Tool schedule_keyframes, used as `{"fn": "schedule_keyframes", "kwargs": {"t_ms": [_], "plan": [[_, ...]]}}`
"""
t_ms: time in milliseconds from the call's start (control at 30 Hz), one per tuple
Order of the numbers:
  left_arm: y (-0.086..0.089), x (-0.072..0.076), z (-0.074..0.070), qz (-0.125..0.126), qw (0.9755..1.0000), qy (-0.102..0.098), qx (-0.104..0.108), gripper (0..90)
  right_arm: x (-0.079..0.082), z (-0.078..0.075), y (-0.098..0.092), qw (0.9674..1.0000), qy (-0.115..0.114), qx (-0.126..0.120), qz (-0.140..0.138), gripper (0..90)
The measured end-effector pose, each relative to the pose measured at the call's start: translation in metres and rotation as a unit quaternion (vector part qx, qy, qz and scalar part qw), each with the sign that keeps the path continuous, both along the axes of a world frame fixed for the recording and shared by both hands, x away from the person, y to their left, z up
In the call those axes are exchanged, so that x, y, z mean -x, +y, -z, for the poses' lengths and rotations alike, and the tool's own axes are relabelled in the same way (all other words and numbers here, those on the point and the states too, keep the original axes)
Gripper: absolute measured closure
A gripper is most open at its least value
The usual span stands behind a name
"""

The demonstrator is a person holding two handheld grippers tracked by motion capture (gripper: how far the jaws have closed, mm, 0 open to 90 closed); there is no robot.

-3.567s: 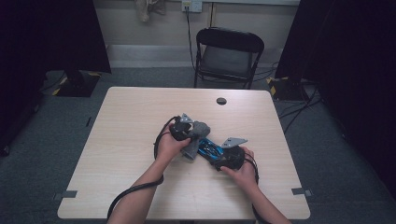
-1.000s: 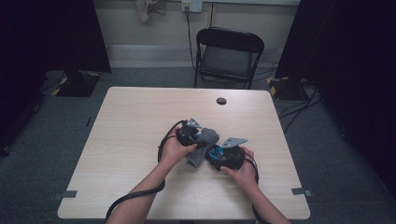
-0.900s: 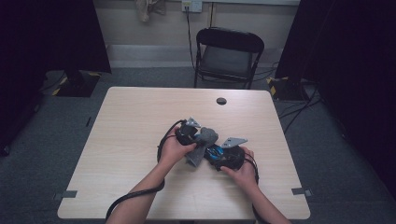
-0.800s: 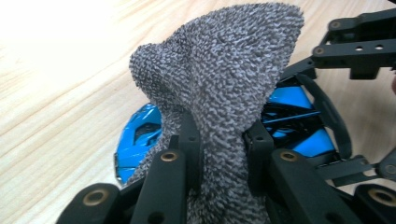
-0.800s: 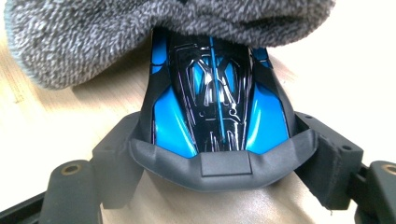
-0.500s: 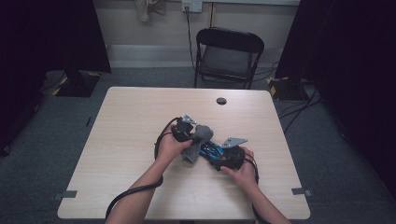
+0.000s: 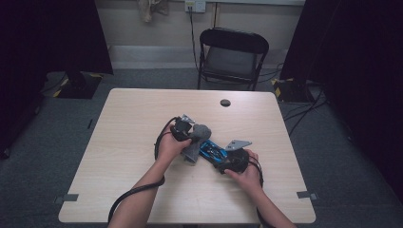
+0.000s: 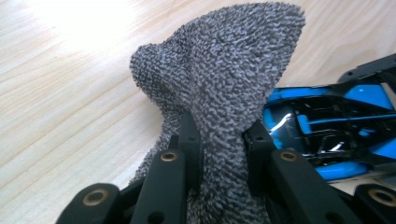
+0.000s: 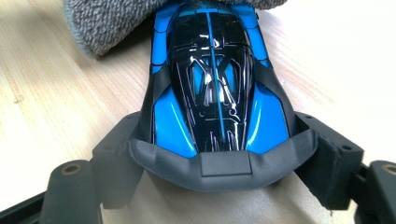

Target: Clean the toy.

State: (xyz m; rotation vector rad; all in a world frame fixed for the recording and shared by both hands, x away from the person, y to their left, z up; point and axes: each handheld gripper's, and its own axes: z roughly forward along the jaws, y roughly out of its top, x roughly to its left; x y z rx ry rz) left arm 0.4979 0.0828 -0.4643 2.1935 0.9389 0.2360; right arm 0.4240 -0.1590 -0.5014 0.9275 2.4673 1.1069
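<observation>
A recording room or lab set-up: a plain wooden table (image 7: 142, 123) stands alone on grey carpet (image 7: 71, 114), black curtains (image 7: 47, 38) hang on both sides, a black folding chair (image 7: 232, 54) faces it, and cables (image 7: 304, 111) trail from a wall socket (image 7: 195, 5).

Tabletop (image 7: 133, 123): light wood grain, rounded corners, standing on grey carpet.
Round cap (image 7: 225, 102): small, dark, lying on the tabletop near its far edge, well apart from everything else.
Folding chair (image 7: 232, 56): black, just beyond the far edge, seat facing the tabletop.
Wall socket (image 7: 195, 5): on the pale back wall, a cable hanging from it behind the chair.
Curtains (image 7: 47, 38): dark, at both sides.
Floor tape (image 7: 70, 197): grey strips by the near corners.
</observation>
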Motion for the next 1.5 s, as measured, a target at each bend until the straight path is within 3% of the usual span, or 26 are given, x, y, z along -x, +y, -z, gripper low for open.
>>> {"fn": "schedule_keyframes", "kwargs": {"t_ms": [167,267,433,533,700,900,1067,1267,1500], "plan": [[0.002,-0.003,0.002,-0.008,1.0000,0.000,0.003,74.6,0.000,0.000,0.000,1.0000,0.000,0.000,0.000,24.0],[0.007,-0.005,0.003,-0.016,0.9998,0.003,-0.008,74.6,0.000,0.000,0.000,1.0000,0.000,0.000,0.000,24.0],[0.014,-0.007,0.007,-0.030,0.9995,0.006,-0.006,74.5,0.000,0.000,0.000,1.0000,0.000,0.000,0.000,24.0],[0.019,-0.007,0.006,-0.034,0.9993,0.004,-0.016,74.3,0.000,0.000,0.000,1.0000,0.000,0.000,0.000,24.0],[0.023,-0.005,0.000,-0.036,0.9993,0.001,-0.002,74.4,0.000,0.000,0.000,1.0000,0.000,0.000,0.000,24.0],[0.011,0.007,-0.016,0.001,0.9998,-0.008,0.017,74.4,0.000,0.000,0.000,1.0000,0.000,0.000,0.000,24.0],[-0.008,0.025,-0.028,0.042,0.9985,-0.013,0.031,74.4,0.000,0.000,0.000,1.0000,0.000,0.000,0.000,24.0],[-0.028,0.045,-0.024,0.085,0.9957,0.000,0.038,74.3,0.000,0.000,0.000,1.0000,0.000,0.000,0.000,24.0],[-0.047,0.056,-0.019,0.118,0.9917,0.016,0.049,74.3,0.000,0.000,0.000,1.0000,0.000,0.000,0.000,24.0]]}}
